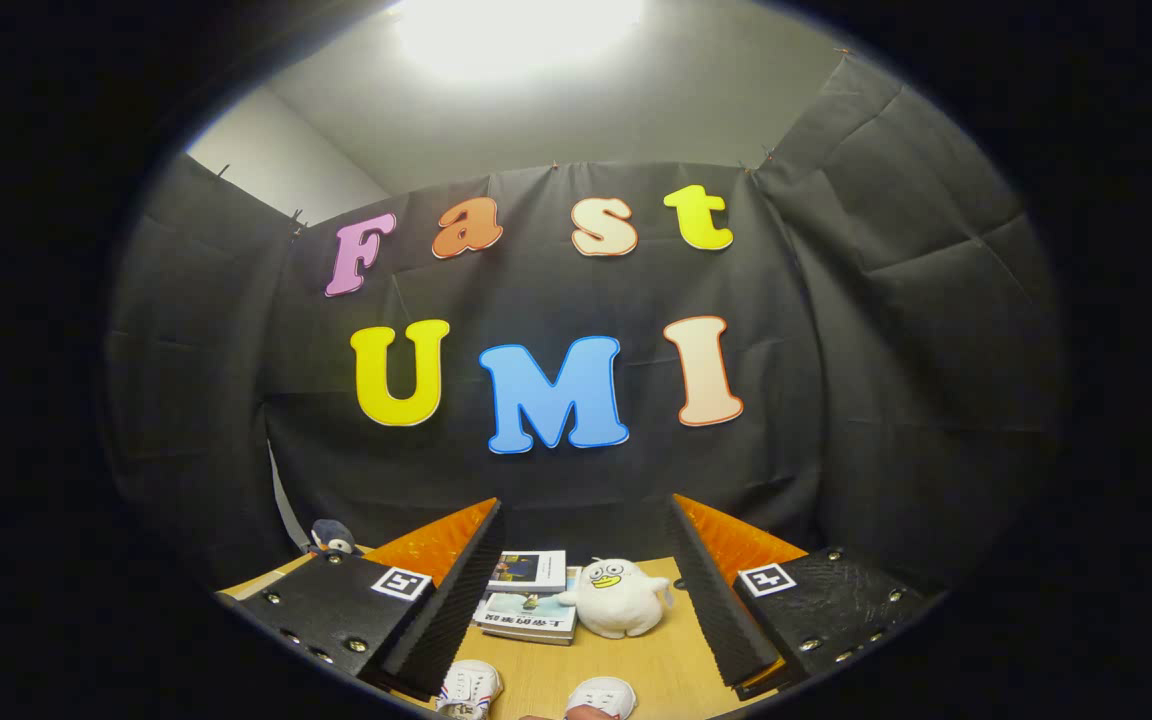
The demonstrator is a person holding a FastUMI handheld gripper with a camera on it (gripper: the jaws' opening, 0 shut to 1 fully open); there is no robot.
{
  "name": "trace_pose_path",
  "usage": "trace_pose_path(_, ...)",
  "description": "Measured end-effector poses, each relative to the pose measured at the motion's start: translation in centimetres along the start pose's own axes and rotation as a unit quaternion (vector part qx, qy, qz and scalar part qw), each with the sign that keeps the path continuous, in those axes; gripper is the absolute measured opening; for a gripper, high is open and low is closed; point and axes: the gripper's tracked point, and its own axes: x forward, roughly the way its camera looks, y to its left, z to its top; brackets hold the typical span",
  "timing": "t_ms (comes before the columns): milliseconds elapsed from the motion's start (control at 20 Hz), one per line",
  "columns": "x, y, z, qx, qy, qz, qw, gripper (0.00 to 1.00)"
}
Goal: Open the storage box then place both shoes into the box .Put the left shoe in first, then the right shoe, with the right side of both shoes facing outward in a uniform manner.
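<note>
Gripper point(586, 585): fingers spread wide, grasping nothing.
Shoes point(469, 690) point(601, 697): on table point(656, 670), between fingers.
Plush duck point(618, 596): beyond shoes, beside stacked books point(528, 598).

Recording booth, staged indoors — black cloth wall point(556, 480) pinned up on three sides, plain pale ceiling and bright lamp point(516, 25) overhead. Wooden worktop point(636, 665) carries props — stacked magazines point(528, 598), a white plush duck point(616, 597), a small plush penguin point(333, 538).
</note>
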Motion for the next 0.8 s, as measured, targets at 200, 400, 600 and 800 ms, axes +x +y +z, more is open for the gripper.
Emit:
trace_pose_path(200, 0.9, 3.6, -2.9, 0.054, 0.044, 0.062, 0.996, 0.96)
trace_pose_path(400, 1.0, 8.3, -7.1, 0.126, 0.123, 0.139, 0.975, 0.96)
trace_pose_path(600, 0.2, 13.8, -12.6, 0.147, 0.207, 0.215, 0.943, 0.97)
trace_pose_path(800, -1.3, 18.3, -17.7, 0.153, 0.275, 0.273, 0.909, 0.97)
